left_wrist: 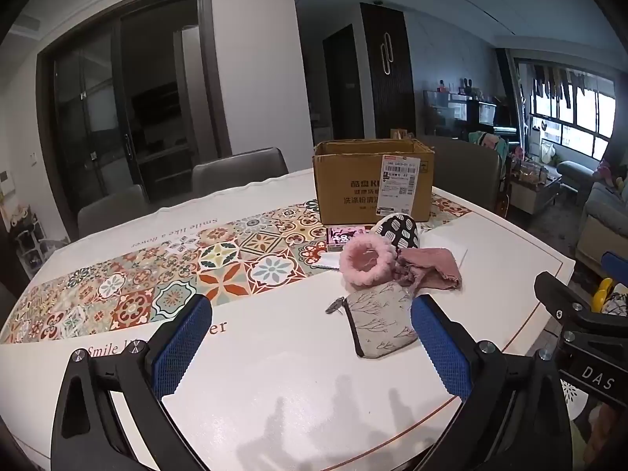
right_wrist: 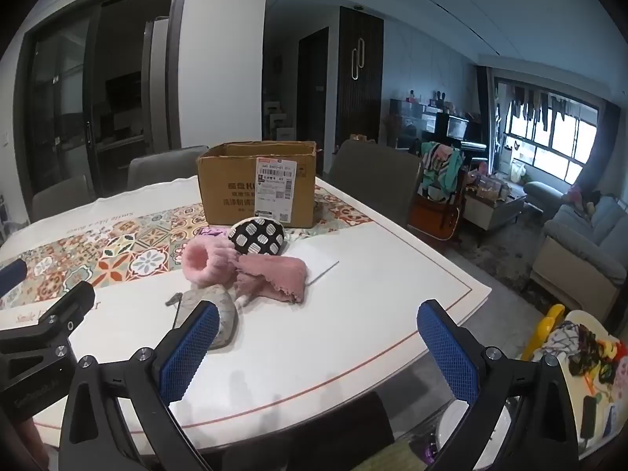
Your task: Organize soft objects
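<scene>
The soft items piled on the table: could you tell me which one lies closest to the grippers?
The grey zip pouch with the twig print: it lies in front of the pink fluffy cuff, pink cloth and spotted pouch.

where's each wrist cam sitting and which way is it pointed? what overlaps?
Left wrist: on the left gripper, low over the white table, facing the open brown cardboard box; own blue-padded fingers show, the right gripper at right edge.
Right wrist: on the right gripper, same heading, further right; the left gripper at left edge.
Shared: box, fluffy pink ring, grey zip pouch.
</scene>
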`<act>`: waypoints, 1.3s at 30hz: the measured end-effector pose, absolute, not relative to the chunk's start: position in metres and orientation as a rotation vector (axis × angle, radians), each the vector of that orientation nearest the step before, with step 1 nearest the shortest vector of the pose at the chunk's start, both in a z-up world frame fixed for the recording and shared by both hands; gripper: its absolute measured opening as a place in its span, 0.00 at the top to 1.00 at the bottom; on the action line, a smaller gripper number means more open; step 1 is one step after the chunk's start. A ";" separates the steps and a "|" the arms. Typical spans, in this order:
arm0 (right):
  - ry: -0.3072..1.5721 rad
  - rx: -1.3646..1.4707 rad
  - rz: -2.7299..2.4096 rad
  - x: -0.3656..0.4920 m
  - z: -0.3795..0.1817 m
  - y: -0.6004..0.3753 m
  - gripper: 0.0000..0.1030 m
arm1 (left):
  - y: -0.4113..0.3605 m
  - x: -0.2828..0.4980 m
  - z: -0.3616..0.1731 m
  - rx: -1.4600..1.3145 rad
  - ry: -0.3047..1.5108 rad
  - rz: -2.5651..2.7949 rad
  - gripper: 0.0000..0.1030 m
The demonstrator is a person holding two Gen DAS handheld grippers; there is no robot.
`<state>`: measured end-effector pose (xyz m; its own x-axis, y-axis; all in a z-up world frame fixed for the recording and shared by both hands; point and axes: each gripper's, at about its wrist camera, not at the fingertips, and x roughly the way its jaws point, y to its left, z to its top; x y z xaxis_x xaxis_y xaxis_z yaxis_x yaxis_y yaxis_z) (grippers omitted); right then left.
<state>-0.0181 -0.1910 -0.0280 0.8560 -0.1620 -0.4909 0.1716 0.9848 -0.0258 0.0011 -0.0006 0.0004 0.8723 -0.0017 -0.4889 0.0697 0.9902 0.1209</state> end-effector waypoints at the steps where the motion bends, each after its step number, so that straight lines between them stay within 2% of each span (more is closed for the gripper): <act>1: 0.513 0.019 -0.177 -0.018 -0.028 -0.191 0.00 | 0.000 0.001 0.000 0.131 0.504 -0.038 0.00; 39: 0.519 0.034 -0.178 -0.032 -0.027 -0.194 0.00 | 0.003 -0.019 0.000 0.129 0.488 -0.037 0.00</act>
